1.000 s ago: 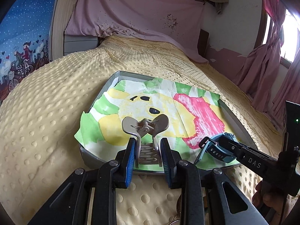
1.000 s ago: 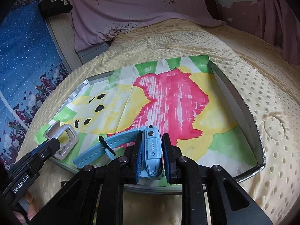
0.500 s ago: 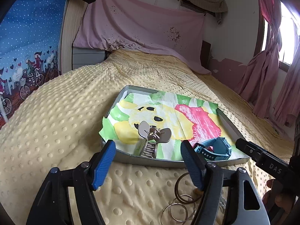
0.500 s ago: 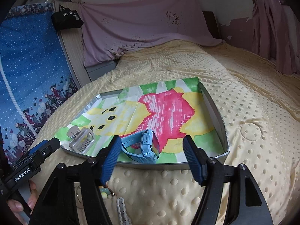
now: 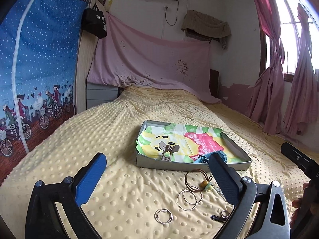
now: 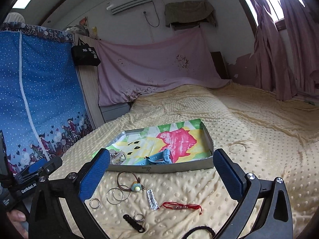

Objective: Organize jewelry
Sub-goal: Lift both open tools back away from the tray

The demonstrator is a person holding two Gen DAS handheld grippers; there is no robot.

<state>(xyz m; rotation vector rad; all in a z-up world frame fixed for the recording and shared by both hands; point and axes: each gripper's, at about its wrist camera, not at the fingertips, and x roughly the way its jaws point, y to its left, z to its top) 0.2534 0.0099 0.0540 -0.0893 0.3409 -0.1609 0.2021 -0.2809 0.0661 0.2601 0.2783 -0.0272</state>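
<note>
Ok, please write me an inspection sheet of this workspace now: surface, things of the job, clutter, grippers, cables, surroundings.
Surface: yellow dotted bedspread, rumpled, covers the bed.
Job's things: shallow grey tray lined with a painted paper sheet holds a blue wristwatch and a beige hair claw clip. Still on the bedspread: brown cord bracelet with beads, two large silver hoops, small silver ring pair, white beaded strip, red string bracelet, black piece with a small ring.
Clutter: nothing seen.
Grippers: left gripper and right gripper both open, empty.
Cables: wall cord under the air conditioner.
Surroundings: pink curtains, blue printed panel.
</note>
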